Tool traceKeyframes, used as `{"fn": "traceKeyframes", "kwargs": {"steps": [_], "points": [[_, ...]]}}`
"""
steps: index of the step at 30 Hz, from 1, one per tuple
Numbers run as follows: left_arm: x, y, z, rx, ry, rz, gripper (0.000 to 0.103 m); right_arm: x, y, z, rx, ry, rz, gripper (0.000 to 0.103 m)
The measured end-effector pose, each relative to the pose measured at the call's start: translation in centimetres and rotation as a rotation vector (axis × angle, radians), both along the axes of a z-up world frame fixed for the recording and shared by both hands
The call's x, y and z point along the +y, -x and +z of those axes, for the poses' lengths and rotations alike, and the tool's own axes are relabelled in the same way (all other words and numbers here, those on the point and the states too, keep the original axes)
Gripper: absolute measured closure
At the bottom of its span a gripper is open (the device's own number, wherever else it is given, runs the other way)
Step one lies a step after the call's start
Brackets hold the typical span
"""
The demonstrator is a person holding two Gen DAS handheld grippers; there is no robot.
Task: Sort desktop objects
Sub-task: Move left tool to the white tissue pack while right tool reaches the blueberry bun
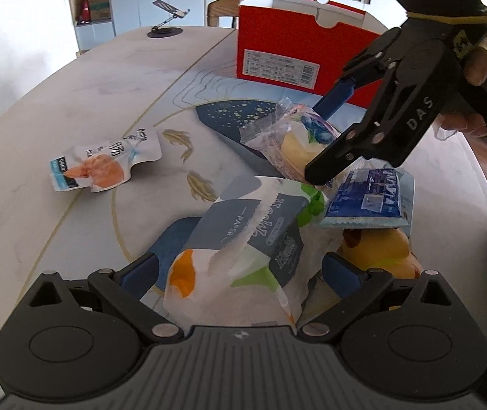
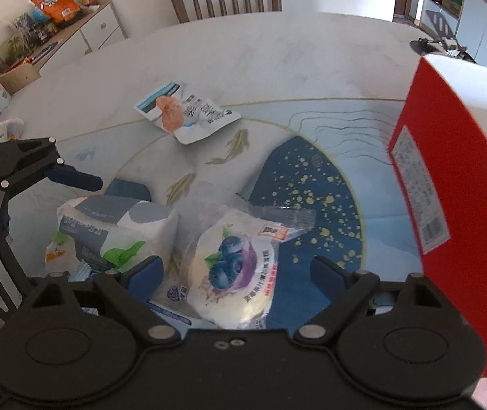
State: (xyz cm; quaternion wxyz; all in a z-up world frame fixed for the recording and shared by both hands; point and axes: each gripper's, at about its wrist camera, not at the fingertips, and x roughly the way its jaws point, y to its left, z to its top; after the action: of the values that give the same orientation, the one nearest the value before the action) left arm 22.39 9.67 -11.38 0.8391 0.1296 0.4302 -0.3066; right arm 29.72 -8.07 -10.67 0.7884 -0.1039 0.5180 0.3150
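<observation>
1. Left hand-held gripper (image 1: 240,270) has its blue-padded fingers spread wide on either side of a white tissue pack printed in grey, green and orange (image 1: 243,249); whether the pads touch it cannot be told.
2. Right hand-held gripper (image 2: 236,266) is also spread, its fingers flanking a clear-wrapped blueberry pastry bag (image 2: 233,270) that lies on the dark blue speckled patch of the patterned desk (image 2: 277,68).
3. In the left wrist view, a blue and white wet-wipe packet (image 1: 370,201) rests on a yellow rubber duck (image 1: 380,249), just right of the tissue pack.
4. A crumpled white snack pouch with an orange picture (image 1: 103,164) lies apart, farther left on the desk.
5. A red and white cardboard shoebox (image 1: 298,44) stands open behind the pile.
</observation>
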Motion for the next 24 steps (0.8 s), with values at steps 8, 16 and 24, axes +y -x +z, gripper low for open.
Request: {"fn": "traceKeyframes", "kwargs": {"steps": [8,16,24], "points": [[-0.9,0.4,-0.7,-0.056,-0.045,-0.029,0.001,0.4,-0.2,-1.2,0.021,0.035,0.010,0.016],[-1.4,0.5,-1.1,-0.079,-0.055,-0.031,0.002,0.5,-0.3,-1.1,0.004,0.039,0.025,0.023],[-1.6,0.5,-0.9,-0.081,-0.051,-0.015,0.009,0.7,-0.6,-1.0,-0.002,0.033,0.022,0.044]]}}
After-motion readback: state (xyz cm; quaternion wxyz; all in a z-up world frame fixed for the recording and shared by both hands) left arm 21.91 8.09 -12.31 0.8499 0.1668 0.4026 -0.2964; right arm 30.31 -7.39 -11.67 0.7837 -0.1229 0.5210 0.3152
